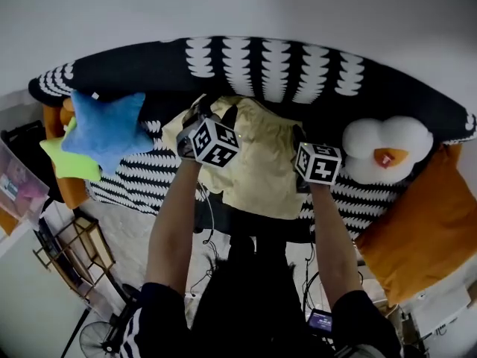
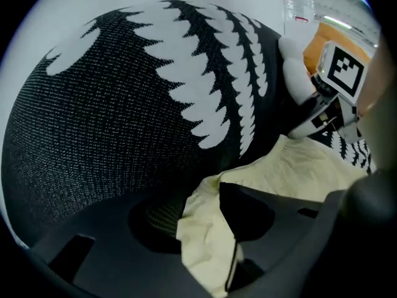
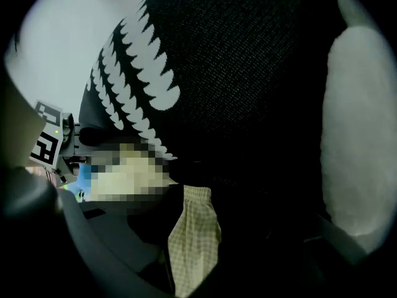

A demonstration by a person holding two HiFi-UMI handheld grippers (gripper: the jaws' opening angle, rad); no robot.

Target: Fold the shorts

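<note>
Pale yellow shorts [image 1: 257, 166] lie spread on a black-and-white patterned cover [image 1: 276, 69], hanging a little over its near edge. My left gripper [image 1: 216, 115] is at the shorts' far left corner. In the left gripper view a fold of the yellow cloth [image 2: 298, 166] is pinched between the dark jaws [image 2: 211, 253]. My right gripper [image 1: 299, 144] is at the shorts' far right edge. In the right gripper view a narrow strip of checked yellow fabric [image 3: 195, 241] is caught between its jaws [image 3: 186, 272]. The right gripper's marker cube [image 2: 341, 67] shows in the left gripper view.
A blue star cushion [image 1: 104, 129] and a green one [image 1: 71, 162] lie left of the shorts. A white plush [image 1: 384, 148] and an orange cushion [image 1: 428, 230] are on the right. A wooden rack [image 1: 74, 252] and cables are on the floor below.
</note>
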